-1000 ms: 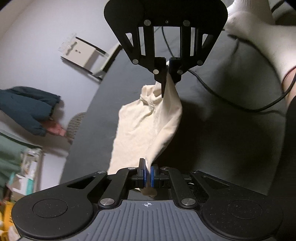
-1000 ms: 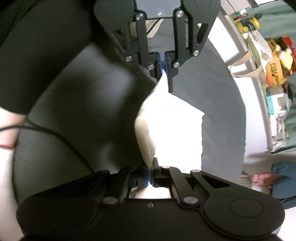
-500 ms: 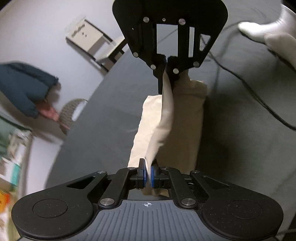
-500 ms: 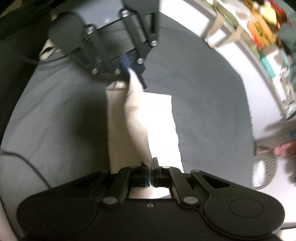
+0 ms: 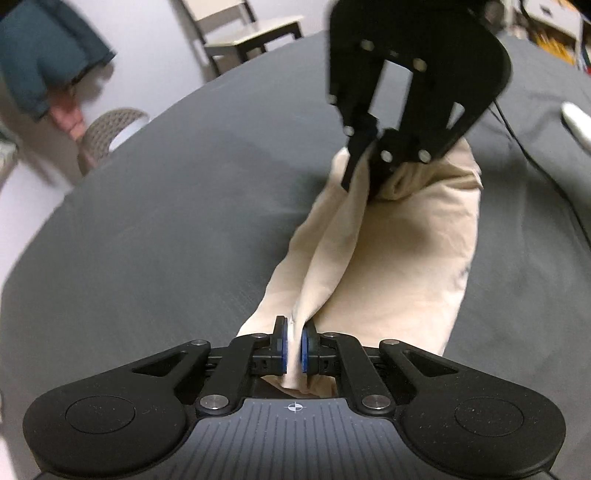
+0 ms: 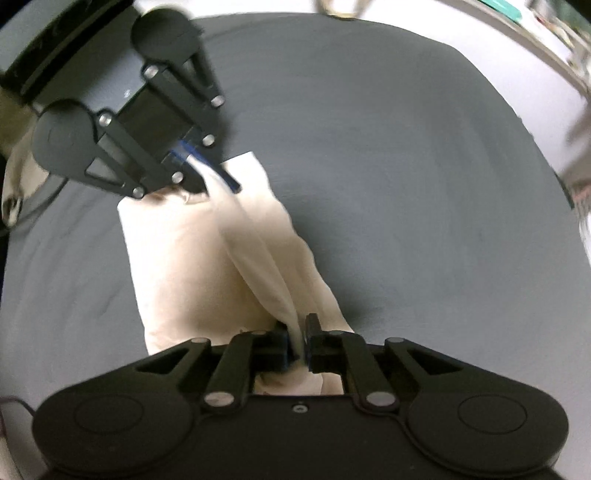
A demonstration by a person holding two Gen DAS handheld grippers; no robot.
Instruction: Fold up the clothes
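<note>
A cream garment (image 5: 402, 258) lies on a dark grey surface (image 5: 166, 229), folded into a long narrow strip. My left gripper (image 5: 293, 349) is shut on a raised fold at the near end of the strip. The right gripper (image 5: 364, 184) faces it from the far end, shut on the same raised edge. In the right wrist view the cream garment (image 6: 184, 266) runs from my right gripper (image 6: 298, 341), shut on the fold, up to the left gripper (image 6: 207, 175). The held edge stretches taut between the two, just above the rest of the cloth.
A black cable (image 5: 535, 173) trails over the grey surface at the right. A woven basket (image 5: 110, 129), a small table (image 5: 251, 33) and a person's hand below a dark teal sleeve (image 5: 44, 55) are off the far left edge. Cluttered shelves (image 6: 554, 29) sit beyond the surface.
Both grippers have swung the held edge across and down, so the garment went from hanging spread to a narrow strip lying on the surface. Both stay shut on the cloth.
</note>
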